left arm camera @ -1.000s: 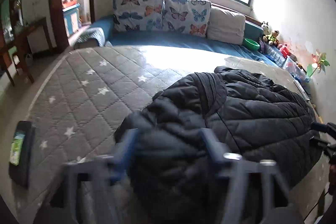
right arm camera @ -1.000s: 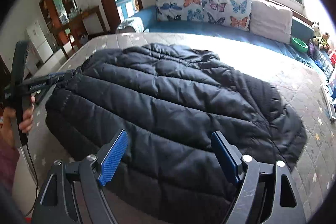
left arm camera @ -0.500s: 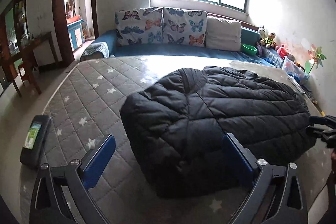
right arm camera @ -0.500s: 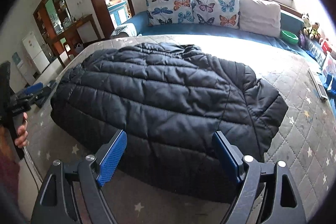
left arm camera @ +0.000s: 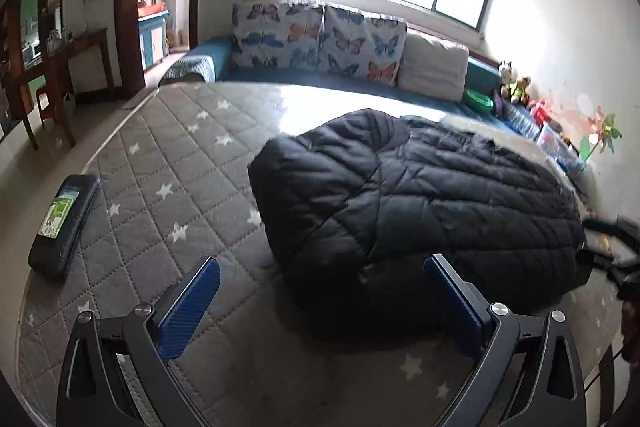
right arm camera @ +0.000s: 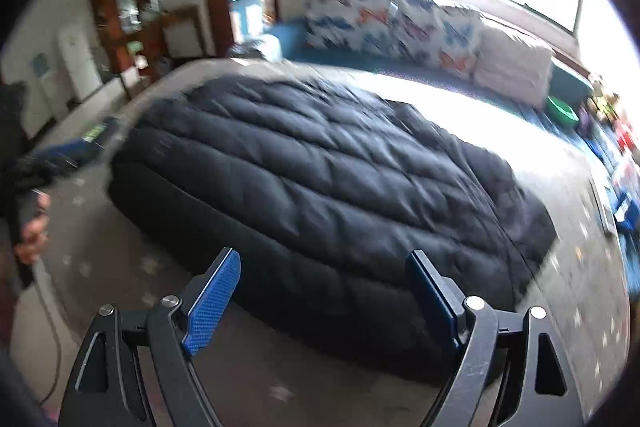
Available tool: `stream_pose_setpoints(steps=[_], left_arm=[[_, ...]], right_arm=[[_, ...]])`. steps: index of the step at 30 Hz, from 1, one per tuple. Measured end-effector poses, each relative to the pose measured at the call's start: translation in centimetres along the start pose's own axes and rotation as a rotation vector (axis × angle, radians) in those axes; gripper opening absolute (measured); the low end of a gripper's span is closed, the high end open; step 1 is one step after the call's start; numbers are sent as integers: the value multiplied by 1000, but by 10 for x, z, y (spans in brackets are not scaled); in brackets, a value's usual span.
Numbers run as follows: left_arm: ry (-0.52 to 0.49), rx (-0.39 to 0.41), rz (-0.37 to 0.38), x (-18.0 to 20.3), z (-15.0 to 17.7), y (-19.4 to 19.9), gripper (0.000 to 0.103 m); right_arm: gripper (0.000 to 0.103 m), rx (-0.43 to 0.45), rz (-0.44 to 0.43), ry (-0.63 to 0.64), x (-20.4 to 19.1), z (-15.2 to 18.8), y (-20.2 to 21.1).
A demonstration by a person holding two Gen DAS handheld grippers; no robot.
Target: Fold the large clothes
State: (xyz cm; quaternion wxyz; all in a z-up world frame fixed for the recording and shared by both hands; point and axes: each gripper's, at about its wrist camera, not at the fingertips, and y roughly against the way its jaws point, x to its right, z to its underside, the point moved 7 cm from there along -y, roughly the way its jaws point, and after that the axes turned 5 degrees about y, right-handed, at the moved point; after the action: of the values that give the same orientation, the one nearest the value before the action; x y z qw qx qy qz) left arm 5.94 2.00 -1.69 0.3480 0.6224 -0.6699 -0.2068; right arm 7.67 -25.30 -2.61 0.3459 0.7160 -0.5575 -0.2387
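Both my left gripper (left arm camera: 320, 301) and right gripper (right arm camera: 322, 287) gape wide, empty. The black puffer jacket (left arm camera: 416, 203) looks soft, bulky, slippery; I'd pinch its near hem.

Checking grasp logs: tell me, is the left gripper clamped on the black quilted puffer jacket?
No, the left gripper is open and holds nothing, with the black quilted puffer jacket lying free on the grey star-patterned mattress.

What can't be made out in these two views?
- Jacket underside, sleeves and zip: folded out of sight, both views.
- Right wrist view: motion blur smears the mattress stars and pillow prints.
- Black case label: too small to read, left view.
- Right gripper: cut by the left view's edge.
- Left gripper: open, empty.
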Motion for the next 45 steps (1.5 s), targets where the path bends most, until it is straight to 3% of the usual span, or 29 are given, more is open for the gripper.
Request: stream_pose_setpoints(steps=[5, 10, 16, 24, 27, 34, 39, 45], left_arm=[[17, -44, 14, 1, 3, -9, 103], [96, -102, 63, -6, 0, -23, 103], [188, -126, 158, -10, -6, -42, 103], [218, -181, 216, -4, -11, -73, 103], [240, -192, 248, -3, -15, -82, 103], [255, -206, 261, -3, -28, -100, 103], [274, -214, 279, -9, -36, -112, 103], [290, -232, 312, -14, -43, -122, 103]], right_arm=[[92, 3, -82, 2, -26, -27, -29], [93, -80, -91, -10, -25, -15, -71], [93, -46, -113, -25, -16, -10, -43], [94, 6, -69, -162, 46, 5, 5], [95, 4, -11, -241, 80, 19, 14], [95, -53, -3, -451, 141, 55, 3], [95, -91, -100, -565, 159, 72, -29], [101, -90, -256, -638, 160, 68, -54]])
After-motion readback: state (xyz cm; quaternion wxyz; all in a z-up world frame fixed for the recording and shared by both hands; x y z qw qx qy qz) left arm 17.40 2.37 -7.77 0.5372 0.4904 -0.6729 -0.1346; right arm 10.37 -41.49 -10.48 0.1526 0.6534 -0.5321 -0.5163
